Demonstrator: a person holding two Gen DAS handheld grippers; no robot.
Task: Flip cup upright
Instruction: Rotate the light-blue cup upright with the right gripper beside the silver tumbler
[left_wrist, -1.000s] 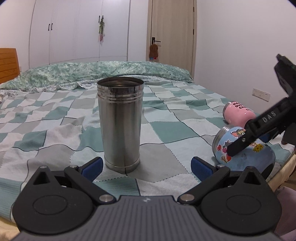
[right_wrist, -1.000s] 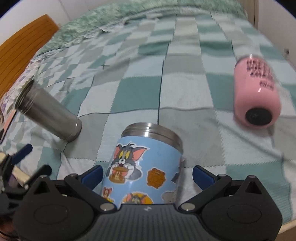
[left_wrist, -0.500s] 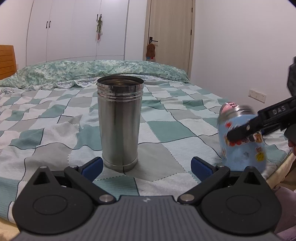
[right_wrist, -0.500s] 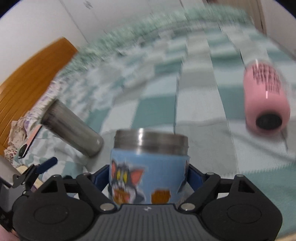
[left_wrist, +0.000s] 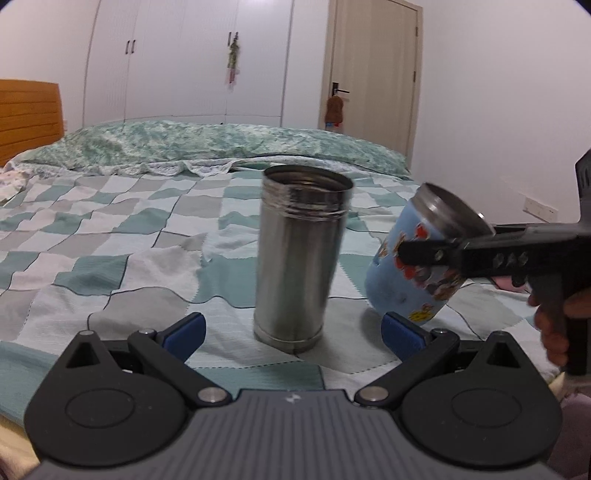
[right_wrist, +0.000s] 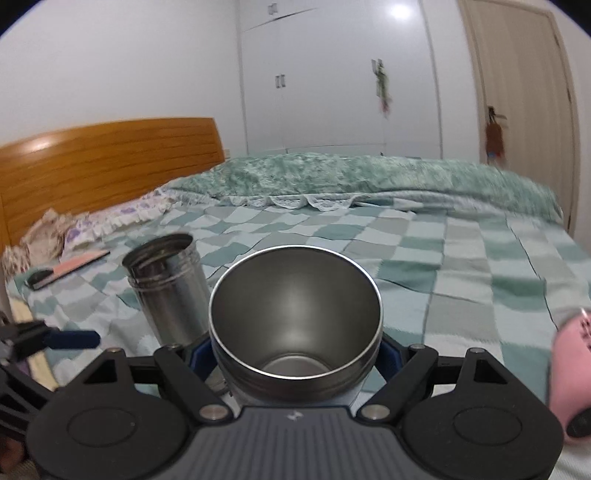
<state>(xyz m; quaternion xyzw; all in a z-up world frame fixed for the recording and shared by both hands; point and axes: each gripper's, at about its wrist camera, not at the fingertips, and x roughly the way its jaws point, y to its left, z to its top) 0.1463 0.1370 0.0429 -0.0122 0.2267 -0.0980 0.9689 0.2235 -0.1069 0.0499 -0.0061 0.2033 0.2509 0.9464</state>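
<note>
The right gripper (right_wrist: 295, 354) has its fingers closed on the blue cartoon cup (left_wrist: 417, 266), gripped across the body just below the steel rim, presumably so the base stays free to be set down. The cup is tilted, mouth up and leaning toward the holder, its lower end at or just above the bed (left_wrist: 110, 251); whether it touches the quilt I cannot tell. Judgement: flip mostly done, seating upright remains. The left gripper (left_wrist: 291, 328) sits with fingers wide, holding nothing, the already upright steel tumbler (left_wrist: 301, 258) standing just ahead between them. The left wrist view shows the tilt and grip height from the side; the right wrist view looks straight into the empty cup and shows a pink bottle (right_wrist: 570, 373) lying at right.
</note>
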